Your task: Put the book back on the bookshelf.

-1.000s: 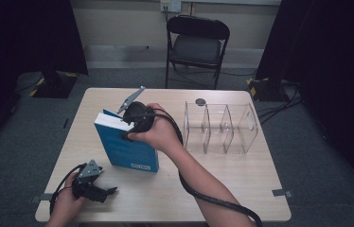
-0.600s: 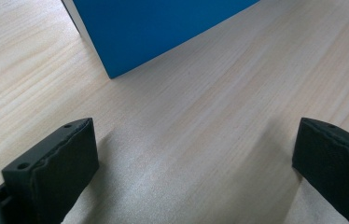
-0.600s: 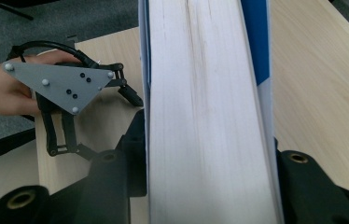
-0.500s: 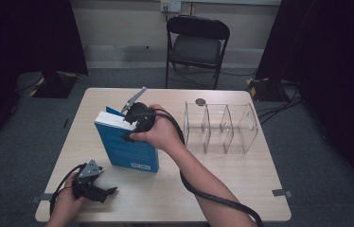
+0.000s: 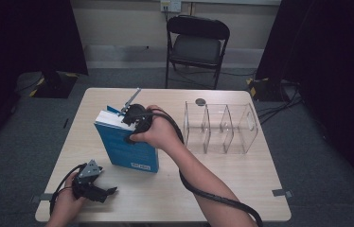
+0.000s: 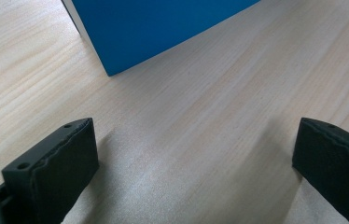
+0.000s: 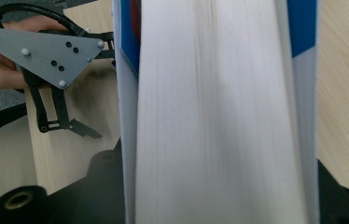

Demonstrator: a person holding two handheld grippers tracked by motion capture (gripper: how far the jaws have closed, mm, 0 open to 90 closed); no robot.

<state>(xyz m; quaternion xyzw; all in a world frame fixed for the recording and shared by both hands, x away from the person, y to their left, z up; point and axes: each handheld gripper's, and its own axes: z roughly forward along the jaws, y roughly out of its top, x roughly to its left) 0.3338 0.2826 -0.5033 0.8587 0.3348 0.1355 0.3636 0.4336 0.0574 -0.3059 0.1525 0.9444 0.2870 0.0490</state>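
Right gripper (image 5: pixel 135 113) jaws clamp the blue book (image 5: pixel 130 146) upright — left gripper (image 5: pixel 94 184) jaws agape — beside empty clear organizer (image 5: pixel 220 127).

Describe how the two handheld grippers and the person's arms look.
Both the left gripper and the right gripper are black with two blocky jaws, a grey three-cornered plate with screws on top and a thick black cable trailing back. The forearms are bare, no sleeves.

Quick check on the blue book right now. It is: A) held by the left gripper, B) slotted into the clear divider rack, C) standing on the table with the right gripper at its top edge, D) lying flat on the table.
C: the blue book stands on the table with the right gripper closed over its top edge, pages between the jaws; the clear rack sits apart, and the left gripper is open nearby.
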